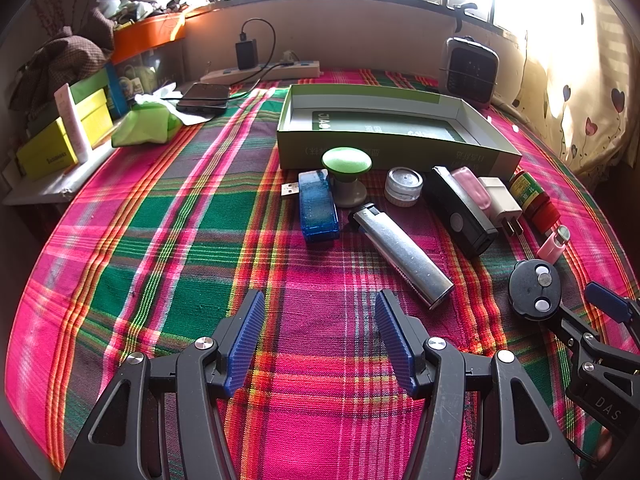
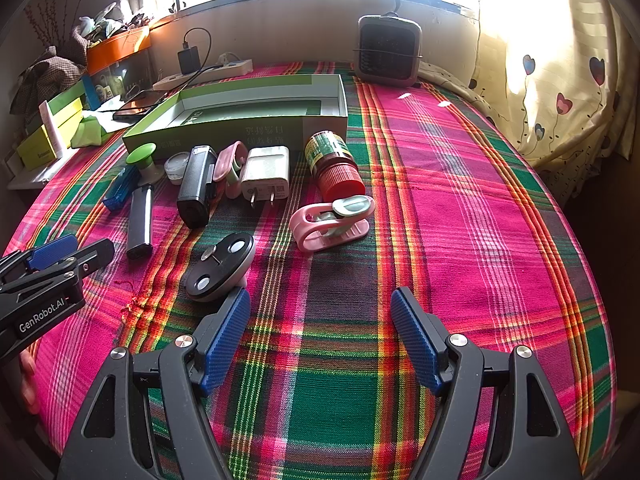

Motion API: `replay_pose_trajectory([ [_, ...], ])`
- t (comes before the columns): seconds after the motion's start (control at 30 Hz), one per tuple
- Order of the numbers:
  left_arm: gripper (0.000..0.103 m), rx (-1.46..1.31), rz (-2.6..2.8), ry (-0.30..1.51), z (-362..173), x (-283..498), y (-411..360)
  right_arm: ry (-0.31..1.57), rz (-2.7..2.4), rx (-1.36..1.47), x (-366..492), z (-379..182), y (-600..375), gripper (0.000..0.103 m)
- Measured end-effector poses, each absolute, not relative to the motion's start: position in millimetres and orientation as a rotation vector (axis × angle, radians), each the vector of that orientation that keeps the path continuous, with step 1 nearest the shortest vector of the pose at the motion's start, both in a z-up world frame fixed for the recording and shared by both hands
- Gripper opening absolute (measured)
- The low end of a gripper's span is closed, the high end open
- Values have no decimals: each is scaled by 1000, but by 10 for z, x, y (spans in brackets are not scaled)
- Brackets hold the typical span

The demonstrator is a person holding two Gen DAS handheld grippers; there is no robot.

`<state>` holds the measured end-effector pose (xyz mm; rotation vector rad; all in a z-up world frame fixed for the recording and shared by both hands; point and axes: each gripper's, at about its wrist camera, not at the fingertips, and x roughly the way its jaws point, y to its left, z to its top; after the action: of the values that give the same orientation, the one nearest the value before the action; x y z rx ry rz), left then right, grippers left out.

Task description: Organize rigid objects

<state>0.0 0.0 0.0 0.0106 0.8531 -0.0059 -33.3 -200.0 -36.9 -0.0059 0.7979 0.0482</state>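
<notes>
Both the left gripper [image 1: 316,336] and right gripper [image 2: 320,336] are sitting wide apart, holding nothing. The round bottle [image 2: 334,166] is lying near the green box [image 2: 240,120], and a bump might send it rolling.

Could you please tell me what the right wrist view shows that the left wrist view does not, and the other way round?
Only the right wrist view shows the pink clip whole and the bottle's red cap face on; in the left it sits cut off at the edge. Only the left wrist view shows the blue USB stick whole, with its plug. Both show the empty green box, lighter, white charger and black disc, with the left gripper and right gripper open.
</notes>
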Motion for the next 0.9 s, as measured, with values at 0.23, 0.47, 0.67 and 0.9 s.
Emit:
replay_pose_trajectory([
  [0.23, 57, 11, -6, 853, 0, 0, 0, 798, 48, -6, -333, -368, -2001, 73],
  [0.47, 57, 11, -8, 853, 0, 0, 0, 798, 48, -6, -335, -369, -2001, 73],
  [0.67, 57, 17, -21, 853, 29, -4, -5, 795, 48, -6, -329, -382, -1990, 73],
  [0.9, 57, 19, -75, 849, 11, -59, 38, 810, 70, -1, -360, -365, -2022, 73],
])
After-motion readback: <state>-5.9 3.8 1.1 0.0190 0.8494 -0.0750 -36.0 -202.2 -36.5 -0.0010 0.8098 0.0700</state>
